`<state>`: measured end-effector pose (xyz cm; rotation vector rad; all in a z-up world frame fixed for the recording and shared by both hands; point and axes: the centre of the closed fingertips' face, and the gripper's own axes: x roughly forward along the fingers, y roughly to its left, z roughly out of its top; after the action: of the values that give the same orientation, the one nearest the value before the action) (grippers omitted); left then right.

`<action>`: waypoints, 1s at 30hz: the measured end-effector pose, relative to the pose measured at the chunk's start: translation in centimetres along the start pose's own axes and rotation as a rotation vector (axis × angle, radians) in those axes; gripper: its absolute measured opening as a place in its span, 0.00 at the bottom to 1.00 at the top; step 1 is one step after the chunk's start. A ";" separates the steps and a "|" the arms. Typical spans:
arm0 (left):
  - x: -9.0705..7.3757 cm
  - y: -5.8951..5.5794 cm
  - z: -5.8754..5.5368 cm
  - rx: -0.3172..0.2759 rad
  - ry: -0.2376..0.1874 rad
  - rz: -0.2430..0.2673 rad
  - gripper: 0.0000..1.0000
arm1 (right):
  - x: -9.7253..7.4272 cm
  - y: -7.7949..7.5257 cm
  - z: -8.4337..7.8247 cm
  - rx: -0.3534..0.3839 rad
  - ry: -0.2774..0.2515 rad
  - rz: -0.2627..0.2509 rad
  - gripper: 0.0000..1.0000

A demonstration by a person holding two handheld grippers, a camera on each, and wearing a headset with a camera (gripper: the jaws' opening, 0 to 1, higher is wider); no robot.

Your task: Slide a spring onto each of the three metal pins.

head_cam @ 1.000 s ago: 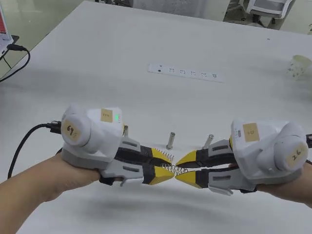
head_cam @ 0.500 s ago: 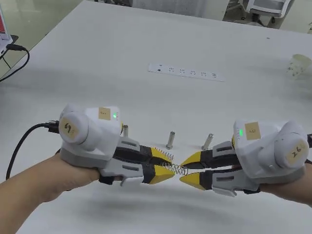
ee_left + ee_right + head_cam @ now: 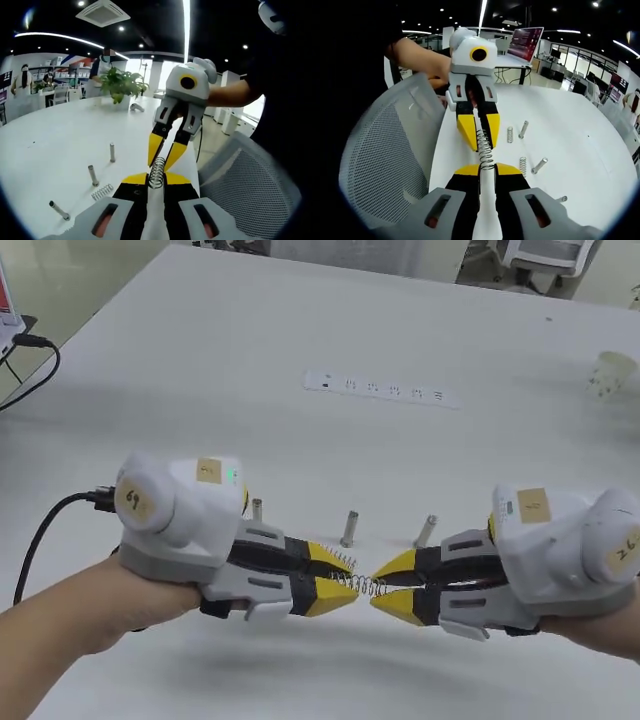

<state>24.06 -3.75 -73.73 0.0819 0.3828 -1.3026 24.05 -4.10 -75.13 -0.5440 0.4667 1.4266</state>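
**Clerk:** Head view, items?

**Checker:** Left claw (image 3: 352, 585) and right claw (image 3: 377, 591), tip to tip just above the surface (image 3: 300, 330). Each is clenched on one end of the same spring (image 3: 364, 586). Beyond them are the left pin (image 3: 257, 508), middle pin (image 3: 349, 527) and right pin (image 3: 427, 531), all bare. The right pin seems to lean. A loose spring (image 3: 342, 558) lies just behind the left claw's tip. Sundries: a power strip (image 3: 380, 390) and a paper cup (image 3: 610, 373), well apart from the work.

**Clerk:** Left gripper view?

**Checker:** The spring (image 3: 157, 173) rises from between this claw's yellow tips, and the right claw (image 3: 160, 165) pinches its far end. The three pins are off to the left, with no coil on any of them. A loose spring (image 3: 102, 191) lies on the surface among them.

**Clerk:** Right gripper view?

**Checker:** The spring (image 3: 484, 152) bridges the two claws, clear of the surface. A loose spring (image 3: 510, 134) and a second loose spring (image 3: 522, 166) lie beside the pins.

**Clerk:** Condition of the held spring?

**Checker:** A thin bare-metal coil, open-wound and roughly straight, spanning only the gap between the tips. It looks light and likely to flick free if pinched badly.

**Clerk:** Tally?

**Checker:** Fitted: none of three. Outstanding: all three. My reading is that the first spring is lifted but not yet brought to a pin.
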 end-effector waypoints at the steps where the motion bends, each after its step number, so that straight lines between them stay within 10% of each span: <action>1: 0.0 0.1 -0.1 -0.004 0.000 0.000 0.03 | -0.1 0.0 0.0 -0.005 0.001 -0.001 0.08; 16: -0.1 0.2 -0.7 0.005 0.019 0.005 0.03 | -1.1 0.0 2.6 -0.062 -0.029 0.012 0.07; 30: 0.5 0.0 -0.8 0.024 0.040 0.002 0.03 | -0.9 0.5 6.6 0.059 -0.209 0.057 0.00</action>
<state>23.95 -3.97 -74.61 0.1289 0.4012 -1.3056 23.38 -0.77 -69.35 -0.3319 0.3587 1.5013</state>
